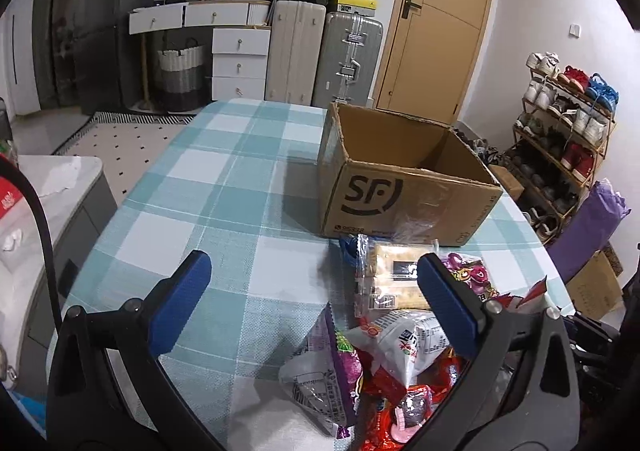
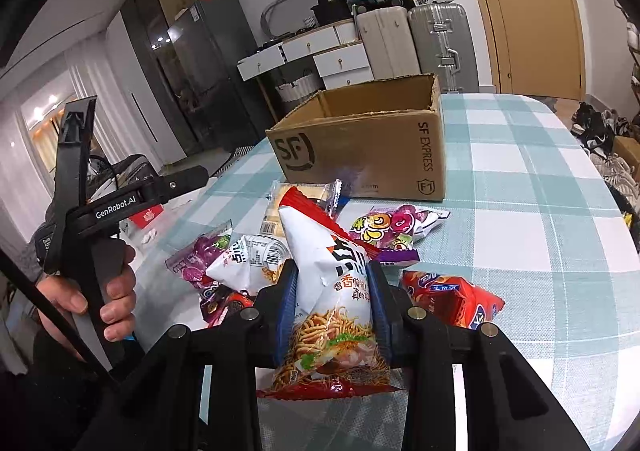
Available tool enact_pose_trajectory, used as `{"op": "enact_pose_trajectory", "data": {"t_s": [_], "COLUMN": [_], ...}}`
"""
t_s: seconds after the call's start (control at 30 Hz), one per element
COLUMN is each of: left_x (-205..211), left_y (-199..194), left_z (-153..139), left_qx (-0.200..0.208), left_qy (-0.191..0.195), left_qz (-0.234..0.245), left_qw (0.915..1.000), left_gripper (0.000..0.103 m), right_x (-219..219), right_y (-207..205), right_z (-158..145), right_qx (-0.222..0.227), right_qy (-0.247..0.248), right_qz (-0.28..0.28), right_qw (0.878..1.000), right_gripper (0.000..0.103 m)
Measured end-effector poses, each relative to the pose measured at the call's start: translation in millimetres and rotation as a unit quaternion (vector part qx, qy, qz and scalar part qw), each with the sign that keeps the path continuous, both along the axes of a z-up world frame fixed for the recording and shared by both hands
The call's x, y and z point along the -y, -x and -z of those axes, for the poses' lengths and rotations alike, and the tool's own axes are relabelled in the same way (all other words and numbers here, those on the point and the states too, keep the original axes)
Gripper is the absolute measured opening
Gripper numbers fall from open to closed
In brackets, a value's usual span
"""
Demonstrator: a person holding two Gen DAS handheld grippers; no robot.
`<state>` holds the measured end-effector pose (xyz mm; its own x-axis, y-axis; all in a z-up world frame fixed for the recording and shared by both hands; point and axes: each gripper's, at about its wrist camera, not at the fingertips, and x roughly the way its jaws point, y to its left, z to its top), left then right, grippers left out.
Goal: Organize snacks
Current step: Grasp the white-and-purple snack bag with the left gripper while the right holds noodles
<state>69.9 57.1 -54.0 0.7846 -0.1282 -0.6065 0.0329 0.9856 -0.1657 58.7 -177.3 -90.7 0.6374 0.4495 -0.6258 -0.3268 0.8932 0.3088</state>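
My right gripper (image 2: 333, 279) is shut on a white and red noodle snack bag (image 2: 334, 291), which stands up between the blue pads, lifted over the pile. Behind it an open cardboard box (image 2: 360, 143) marked SF stands on the checked tablecloth. Loose snack packets (image 2: 248, 259) lie around the bag: a purple one, a colourful candy pack (image 2: 392, 229), a red pack (image 2: 452, 297). My left gripper (image 1: 316, 291) is open over the near side of the pile (image 1: 384, 351), nothing between its fingers (image 1: 182, 299). The same box (image 1: 404, 187) is ahead of it, to the right.
The checked table (image 1: 224, 187) runs back towards white drawers (image 1: 240, 59) and suitcases (image 1: 320, 55). A shoe rack (image 1: 564, 123) stands at the right, a marble-topped counter (image 1: 52, 179) at the left. A hand (image 2: 100, 291) holds the left gripper's handle in the right wrist view.
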Motion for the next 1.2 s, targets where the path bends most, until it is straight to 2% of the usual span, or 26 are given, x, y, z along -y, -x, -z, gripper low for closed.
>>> {"op": "enact_pose_trajectory", "data": {"t_s": [0.23,0.43,0.6,0.73,1.03,1.07,1.17,1.2], "left_x": [-13.2,-41.5,-47.7,-44.6,-13.5,-12.0,-9.4,-9.5], "left_y": [-7.5,4.4,12.5,7.3,7.0,6.0,2.2,1.7], "left_z": [3.4,22.4,45.3,50.4,58.0,59.6,64.4,65.9], "left_qx": [-0.017,-0.048,-0.086,-0.093,-0.109,-0.112,-0.122,-0.125], "left_qy": [0.021,0.044,0.079,0.1,0.027,0.022,0.014,0.014], "left_qz": [0.039,0.05,0.071,0.078,0.084,0.084,0.084,0.085], "left_qw": [0.9989,0.9967,0.9906,0.9875,0.9901,0.9899,0.989,0.9884], "left_gripper": [0.102,0.102,0.102,0.102,0.102,0.101,0.088,0.087], "right_x": [7.8,11.4,9.5,9.0,10.4,10.9,11.3,11.4], "right_y": [0.2,-1.7,-0.5,-0.1,1.4,0.8,1.5,1.7], "right_z": [-0.2,-0.5,-1.4,-1.6,-2.2,-2.3,-3.1,-3.3], "right_qx": [-0.003,-0.003,0.001,0.002,0.002,0.002,0.003,0.003], "right_qy": [-0.015,-0.024,-0.024,-0.024,-0.028,-0.029,-0.029,-0.03], "right_qz": [0.008,0.006,0.003,0.004,0.009,0.009,0.009,0.009], "right_qw": [1.0,1.0,1.0,1.0,1.0,1.0,1.0,1.0], "right_gripper": [0.034,0.034,0.034,0.034,0.034,0.034,0.034,0.034]}}
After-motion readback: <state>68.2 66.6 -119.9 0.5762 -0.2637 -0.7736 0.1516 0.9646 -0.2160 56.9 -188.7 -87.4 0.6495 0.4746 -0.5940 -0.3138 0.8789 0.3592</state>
